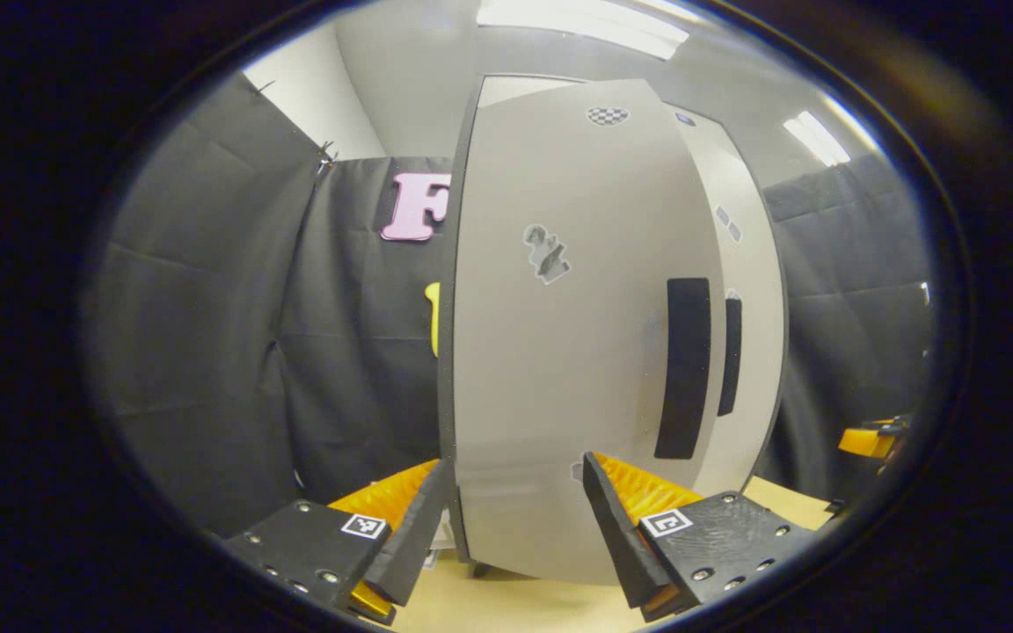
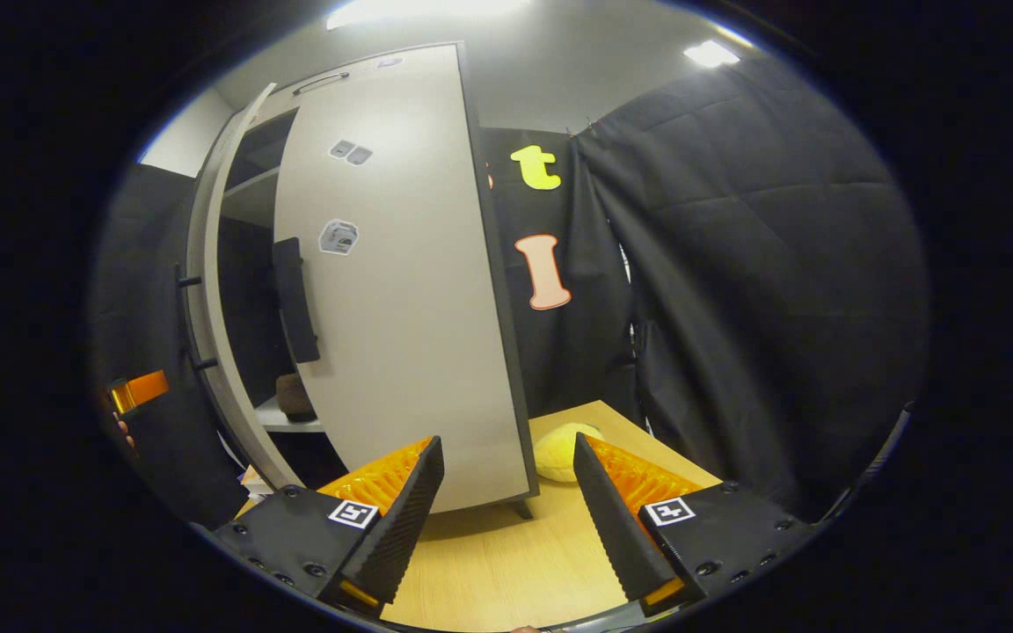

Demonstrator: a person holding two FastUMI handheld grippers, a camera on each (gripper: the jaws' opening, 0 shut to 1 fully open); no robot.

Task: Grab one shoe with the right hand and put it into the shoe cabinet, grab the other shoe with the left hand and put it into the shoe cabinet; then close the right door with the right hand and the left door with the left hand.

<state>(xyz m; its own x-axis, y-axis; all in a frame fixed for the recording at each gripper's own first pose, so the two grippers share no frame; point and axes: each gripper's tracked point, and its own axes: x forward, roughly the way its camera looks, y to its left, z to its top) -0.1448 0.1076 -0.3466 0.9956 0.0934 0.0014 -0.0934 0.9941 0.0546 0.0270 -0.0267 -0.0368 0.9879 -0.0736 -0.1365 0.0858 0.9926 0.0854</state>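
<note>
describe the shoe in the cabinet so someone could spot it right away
Start at the tall pale shoe cabinet on the wooden table. In the right gripper view, look into the dark gap between its two doors, to the low white shelf. The brown shoe sits there, the only rounded brown shape inside; the yellow plush thing lies outside on the table.

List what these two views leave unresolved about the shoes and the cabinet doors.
- Shoes: in the right gripper view one dark shoe-like shape sits on a shelf, half hidden by the right door; a second shoe cannot be confirmed.
- Left door: it covers the cabinet interior in the left gripper view; whether it is fully closed cannot be told.
- Yellow object on the table: partly behind the right claw; identity unclear.
</note>
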